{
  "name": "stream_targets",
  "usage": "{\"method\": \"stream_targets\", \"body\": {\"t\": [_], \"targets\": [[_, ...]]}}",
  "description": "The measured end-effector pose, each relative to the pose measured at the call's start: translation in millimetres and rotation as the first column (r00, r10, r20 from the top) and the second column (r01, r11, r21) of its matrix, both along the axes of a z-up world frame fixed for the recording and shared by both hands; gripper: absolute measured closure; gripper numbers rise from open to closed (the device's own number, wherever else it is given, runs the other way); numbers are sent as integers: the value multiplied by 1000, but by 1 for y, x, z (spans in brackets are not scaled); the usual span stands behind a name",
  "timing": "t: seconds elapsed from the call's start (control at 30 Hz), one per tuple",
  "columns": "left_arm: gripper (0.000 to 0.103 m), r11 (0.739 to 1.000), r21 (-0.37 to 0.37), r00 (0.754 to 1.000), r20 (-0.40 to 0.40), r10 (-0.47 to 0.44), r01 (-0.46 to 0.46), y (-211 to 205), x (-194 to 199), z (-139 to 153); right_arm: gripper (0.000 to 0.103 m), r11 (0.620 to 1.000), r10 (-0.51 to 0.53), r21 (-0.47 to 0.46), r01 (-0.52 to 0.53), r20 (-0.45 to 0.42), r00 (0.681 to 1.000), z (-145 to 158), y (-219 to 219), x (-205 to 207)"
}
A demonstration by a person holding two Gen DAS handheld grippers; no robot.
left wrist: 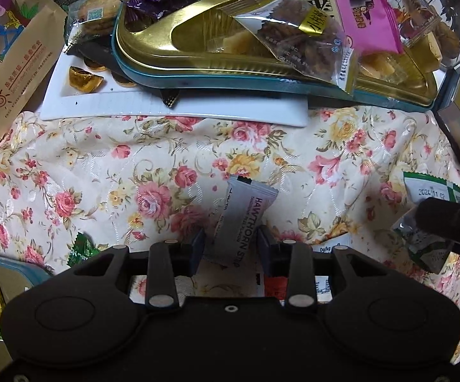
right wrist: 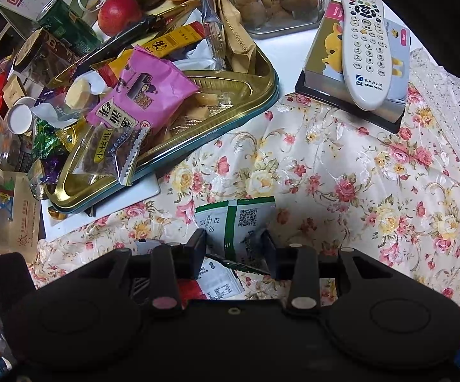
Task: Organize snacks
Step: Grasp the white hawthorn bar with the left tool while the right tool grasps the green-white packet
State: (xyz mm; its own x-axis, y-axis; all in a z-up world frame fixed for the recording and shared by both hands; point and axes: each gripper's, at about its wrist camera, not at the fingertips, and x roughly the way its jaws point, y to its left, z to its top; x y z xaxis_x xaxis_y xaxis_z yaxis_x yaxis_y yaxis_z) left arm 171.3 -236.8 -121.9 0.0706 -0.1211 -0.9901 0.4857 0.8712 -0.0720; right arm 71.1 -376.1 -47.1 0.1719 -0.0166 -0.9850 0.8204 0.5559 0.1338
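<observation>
Spread under everything: a floral tablecloth (left wrist: 109, 165), cream with pink and yellow roses. At its far edge, a gold tin tray (left wrist: 198, 63) with a teal rim, partly over a white plate (left wrist: 179, 108), heaped with snacks. On the tray's pile, a pink snack packet (left wrist: 341, 3), and just below it, over the tray's near rim, a clear walnut packet (left wrist: 303, 31) with a yellow label. Beside the tray, to its right in the right wrist view, a white remote control (right wrist: 365, 47) on a box with a yellow cartoon bear (right wrist: 328, 51). Left of the tray, a brown paper bag (left wrist: 13, 60) with a sun logo.

Nearer than the tray, on the cloth, a green-and-white snack packet (right wrist: 239, 222) standing up between the fingers of the right gripper (right wrist: 233, 248); pads seemingly against its sides, so likely grasped, though contact not plain to see. Also nearer than the tray, a grey hawthorn strip bar (left wrist: 246, 213) lying on the cloth between the fingers of the left gripper (left wrist: 231, 245), pointed down over it; jaws released, a gap visible on either side of the wrapper.
</observation>
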Motion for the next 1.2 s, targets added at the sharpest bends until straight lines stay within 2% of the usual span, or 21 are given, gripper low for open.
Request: {"method": "stream_targets", "body": {"t": [0.1, 0.13, 0.17, 0.27, 0.63, 1.2], "targets": [[59, 1000, 5, 1000, 8, -3, 3, -2, 1, -1, 62, 1000, 1, 2, -1, -2, 1000, 0, 0, 0], [62, 1000, 5, 1000, 13, -8, 8, -3, 1, -1, 62, 1000, 2, 3, -2, -2, 1000, 0, 1, 0], [72, 1000, 1, 1000, 17, -14, 14, -6, -2, -1, 62, 1000, 4, 2, -4, -2, 1000, 0, 1, 0], [74, 1000, -7, 1000, 12, -14, 14, -11, -5, 1, 62, 1000, 3, -2, -3, -5, 1000, 2, 1, -1], [74, 999, 27, 998, -45, 45, -44, 5, -12, 7, 62, 1000, 1, -5, -1, -23, 1000, 6, 6, -2], [74, 998, 52, 1000, 8, 29, -30, 40, -51, 44, 62, 1000, 10, 1, -10, -25, 1000, 22, 38, -18]]}}
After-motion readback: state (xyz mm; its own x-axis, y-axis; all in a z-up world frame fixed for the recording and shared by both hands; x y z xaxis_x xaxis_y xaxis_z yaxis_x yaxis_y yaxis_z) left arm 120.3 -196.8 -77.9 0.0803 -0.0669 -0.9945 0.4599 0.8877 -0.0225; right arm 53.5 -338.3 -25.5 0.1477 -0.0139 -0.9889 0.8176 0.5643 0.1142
